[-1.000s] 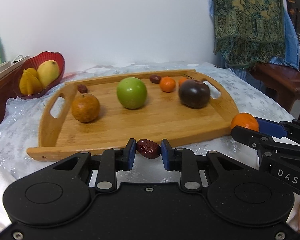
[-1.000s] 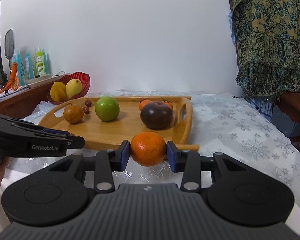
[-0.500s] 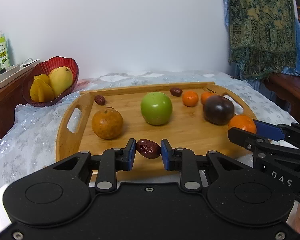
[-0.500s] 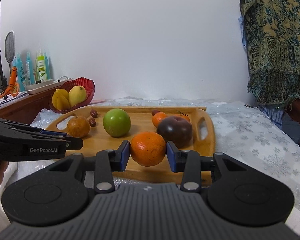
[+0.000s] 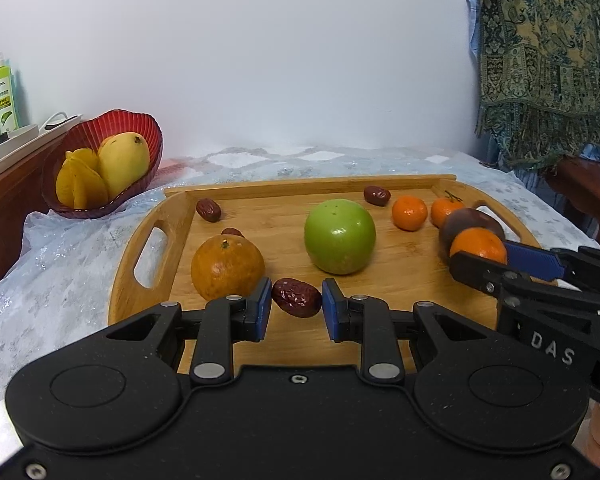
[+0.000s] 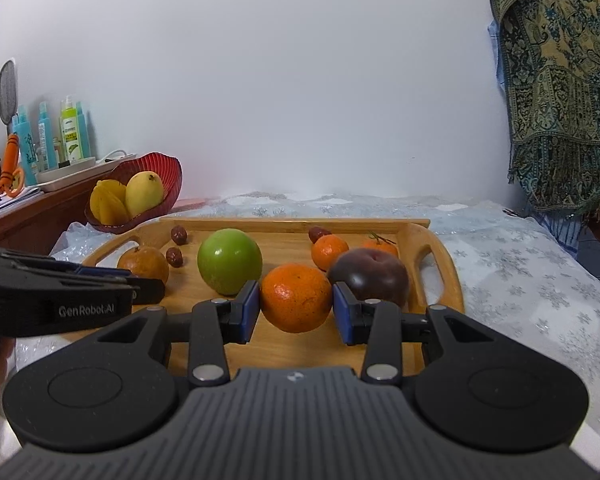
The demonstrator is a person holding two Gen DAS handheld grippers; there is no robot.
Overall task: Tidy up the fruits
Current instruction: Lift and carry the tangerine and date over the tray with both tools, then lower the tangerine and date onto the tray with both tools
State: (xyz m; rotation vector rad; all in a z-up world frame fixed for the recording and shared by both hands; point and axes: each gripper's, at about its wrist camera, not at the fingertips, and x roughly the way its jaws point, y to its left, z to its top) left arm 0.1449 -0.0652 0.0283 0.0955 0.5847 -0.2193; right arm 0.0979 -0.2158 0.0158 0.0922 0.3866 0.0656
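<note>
Two low, close wrist views face the back wall; both share the wooden tray (image 5: 148, 216) (image 6: 436, 236), seen from left and right.

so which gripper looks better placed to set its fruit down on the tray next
Probably the left hand-held gripper: its red date hangs over bare board on the wooden tray, while the right hand-held gripper's orange sits close before the dark plum.

Matt, seemingly bamboo tray (image 5: 404, 280)

White wall (image 6: 300, 80), patterned shawl (image 6: 560, 80) seemingly draped over furniture.
</note>
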